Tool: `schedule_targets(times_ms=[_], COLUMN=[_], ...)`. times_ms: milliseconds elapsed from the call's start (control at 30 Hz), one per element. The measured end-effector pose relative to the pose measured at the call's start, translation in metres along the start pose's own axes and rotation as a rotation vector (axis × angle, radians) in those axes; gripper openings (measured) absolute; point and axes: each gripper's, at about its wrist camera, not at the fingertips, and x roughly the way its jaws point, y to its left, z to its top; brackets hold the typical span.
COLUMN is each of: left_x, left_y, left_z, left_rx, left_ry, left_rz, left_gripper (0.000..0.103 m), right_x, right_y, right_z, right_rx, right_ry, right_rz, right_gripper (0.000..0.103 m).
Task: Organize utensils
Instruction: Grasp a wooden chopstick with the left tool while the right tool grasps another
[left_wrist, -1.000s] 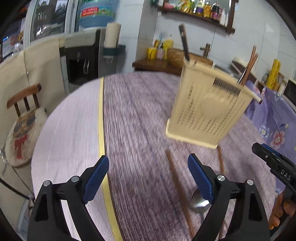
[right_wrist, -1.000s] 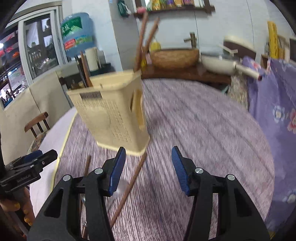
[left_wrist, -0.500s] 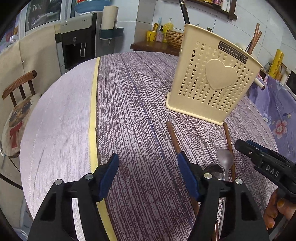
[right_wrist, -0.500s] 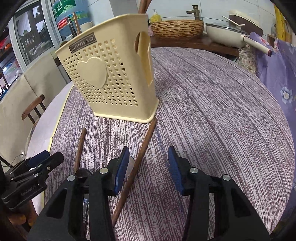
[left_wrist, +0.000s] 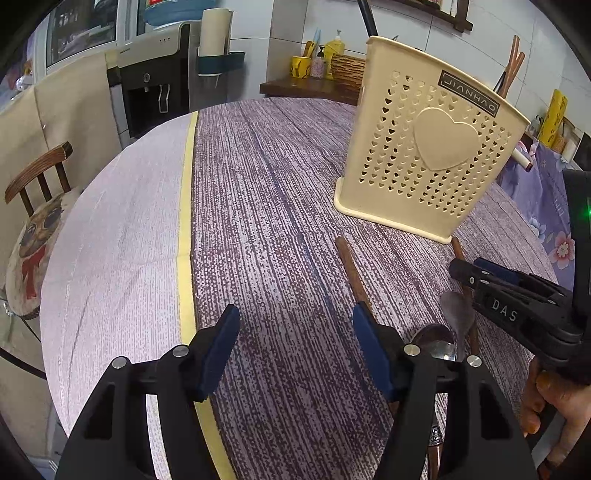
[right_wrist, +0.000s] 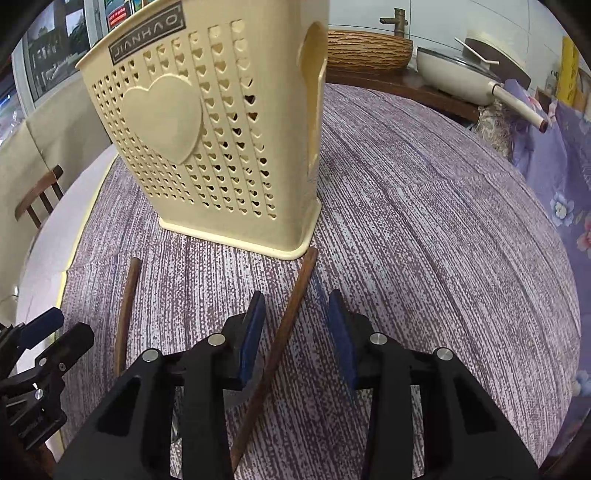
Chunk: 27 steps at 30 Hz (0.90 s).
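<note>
A brown chopstick (right_wrist: 291, 306) lies flat on the desk (right_wrist: 424, 229), its far tip just short of the cream utensil holder's (right_wrist: 207, 133) near corner at my twelve o'clock. It runs between the jaws of my right gripper (right_wrist: 297, 325), which have just been closing but do not touch it: there is a gap on each side. A second chopstick (left_wrist: 351, 269) lies at ten o'clock of it, also pointing toward the holder, and two metal spoons (left_wrist: 448, 328) rest between the pair. The holder stands upright with chopsticks (left_wrist: 511, 62) poking out of it. My left gripper (left_wrist: 295, 332) hangs with its jaws apart over bare cloth, empty, the second chopstick just past its three o'clock pad.
</note>
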Motion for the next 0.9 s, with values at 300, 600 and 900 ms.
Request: schedule_targets(times_ms=[300,600,900], left_x=[0.006,0.023,0.03], left_y=[-0.013,-0.025,-0.043], left_z=[0.01,0.016,0.018], left_rx=[0.055,0.102,0.178], left_ry=[0.011,0.062,0.06], left_rz=[-0.006,-0.006,0.041], left_gripper=[0.063,0.059,0.032], right_x=[-0.004,-0.003,-0.002], right_y=[-0.015,-0.03,-0.034], right_z=[-0.002,-0.001,0.002], right_rx=[-0.002,-0.033,-0.023], right_ry=[0.003,0.012,0.021], right_rz=[0.03,0.025,0.016], right_gripper=[0.015,0.015,0.015])
